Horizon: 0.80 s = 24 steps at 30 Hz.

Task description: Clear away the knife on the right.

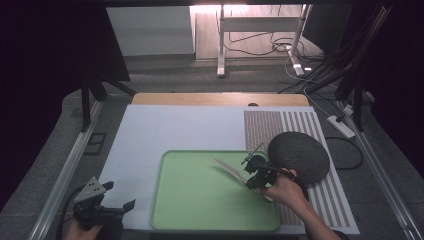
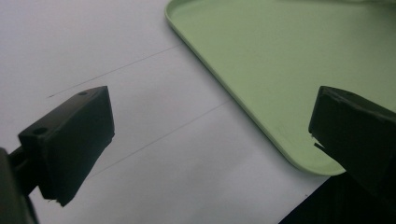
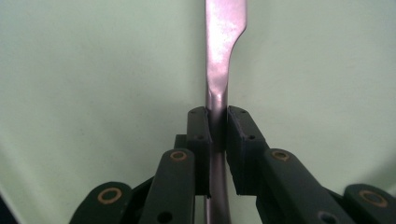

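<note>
we see our right hand-held gripper [image 1: 254,172] clamped on a metal knife [image 3: 219,60], its jaws pinched flat against the narrow neck where handle meets blade. gripping there, rather than at the far end of the handle, likely keeps the knife from swinging. in the right gripper view the blade runs straight ahead from between the jaws, with the green tray [image 1: 200,210] behind it. in the high view the knife reaches over the tray's right part, blade pointing toward the middle; we cannot tell whether it touches the tray floor or hangs just above it.

our left hand-held gripper [image 1: 107,202] sits at the near left corner of the bench [image 1: 150,130], jaws spread wide with nothing between them, just beside the tray's rounded corner. we judge it is parked out of the way, or ready to steady the tray.

a dark round mat [image 1: 299,156] lies on the striped placemat [image 1: 280,125] right of the tray, just behind our right hand [image 1: 284,190].
</note>
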Available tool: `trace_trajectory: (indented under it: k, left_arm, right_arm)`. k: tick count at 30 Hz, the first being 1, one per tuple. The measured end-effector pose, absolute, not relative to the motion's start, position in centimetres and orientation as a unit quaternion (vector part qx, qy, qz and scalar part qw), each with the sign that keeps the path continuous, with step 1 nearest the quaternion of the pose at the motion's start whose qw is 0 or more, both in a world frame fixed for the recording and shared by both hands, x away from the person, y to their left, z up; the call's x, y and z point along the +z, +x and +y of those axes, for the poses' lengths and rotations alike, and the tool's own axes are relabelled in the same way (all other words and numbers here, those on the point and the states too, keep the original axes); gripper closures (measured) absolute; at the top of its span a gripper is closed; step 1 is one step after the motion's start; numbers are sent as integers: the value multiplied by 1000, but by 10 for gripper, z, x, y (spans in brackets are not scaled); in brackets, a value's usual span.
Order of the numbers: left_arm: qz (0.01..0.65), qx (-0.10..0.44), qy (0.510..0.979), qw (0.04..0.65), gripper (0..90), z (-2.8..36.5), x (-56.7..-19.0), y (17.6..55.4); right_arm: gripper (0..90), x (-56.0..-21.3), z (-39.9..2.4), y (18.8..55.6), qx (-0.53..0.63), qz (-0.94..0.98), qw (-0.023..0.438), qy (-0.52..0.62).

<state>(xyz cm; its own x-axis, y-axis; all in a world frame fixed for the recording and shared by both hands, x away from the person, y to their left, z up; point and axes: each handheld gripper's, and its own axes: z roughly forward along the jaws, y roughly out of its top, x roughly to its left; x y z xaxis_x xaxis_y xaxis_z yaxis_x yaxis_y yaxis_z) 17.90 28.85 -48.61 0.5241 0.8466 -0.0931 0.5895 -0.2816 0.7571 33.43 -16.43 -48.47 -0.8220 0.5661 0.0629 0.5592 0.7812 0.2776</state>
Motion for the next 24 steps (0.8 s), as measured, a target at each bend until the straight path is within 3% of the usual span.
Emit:
trace_trajectory:
  k: [3,7,9,14,24]
  left_arm:
    - [458,167,783,386,11,288,-486,179]
    - [459,167,783,386,11,288,-486,179]
    - [459,167,783,386,11,289,-486,179]
    - [459,167,783,385,11,288,-486,179]
    - [459,168,782,386,11,289,-486,179]
  right_arm:
    - [789,-491,-162,334,142,949,3,283]
    - [670,-472,-162,339,203,935,7,290]
    - [668,-469,-157,341,218,933,7,285]
    - [883,-479,-131,343,214,953,22,213]
    - [898,-503,-106,364,214,956,12,198]
